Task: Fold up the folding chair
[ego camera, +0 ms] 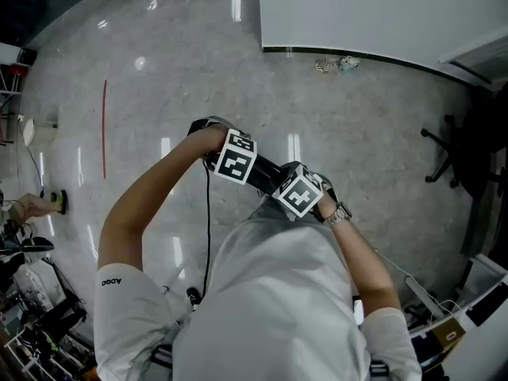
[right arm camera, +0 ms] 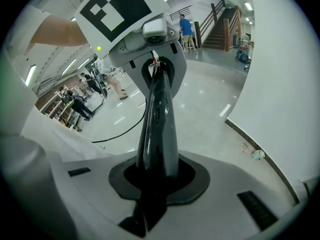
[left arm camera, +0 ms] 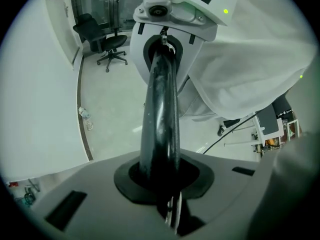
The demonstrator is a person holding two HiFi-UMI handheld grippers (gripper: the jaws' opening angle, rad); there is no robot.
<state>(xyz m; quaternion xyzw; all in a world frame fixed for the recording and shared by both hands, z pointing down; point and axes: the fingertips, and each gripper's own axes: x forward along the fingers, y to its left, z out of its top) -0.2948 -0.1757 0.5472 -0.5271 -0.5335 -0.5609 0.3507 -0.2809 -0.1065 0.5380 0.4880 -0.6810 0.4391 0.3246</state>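
Observation:
A black bar of the folding chair (ego camera: 266, 172) runs between my two grippers; the person's body hides the rest of the chair. My left gripper (ego camera: 238, 163) is shut on the bar's left part, and my right gripper (ego camera: 298, 193) is shut on its right part, close beside it. In the left gripper view the bar (left arm camera: 160, 114) rises from the left gripper (left arm camera: 161, 184) to the right gripper (left arm camera: 170, 19). In the right gripper view the same bar (right arm camera: 157, 124) leads from the right gripper (right arm camera: 155, 184) up to the left gripper (right arm camera: 150, 44).
A black office chair (ego camera: 448, 155) stands at the right by a white wall (ego camera: 381, 14) with litter (ego camera: 333, 64) at its foot. A red line (ego camera: 104, 129) marks the glossy floor. A black cable (ego camera: 208, 236) hangs by the person. Equipment clutters both lower corners.

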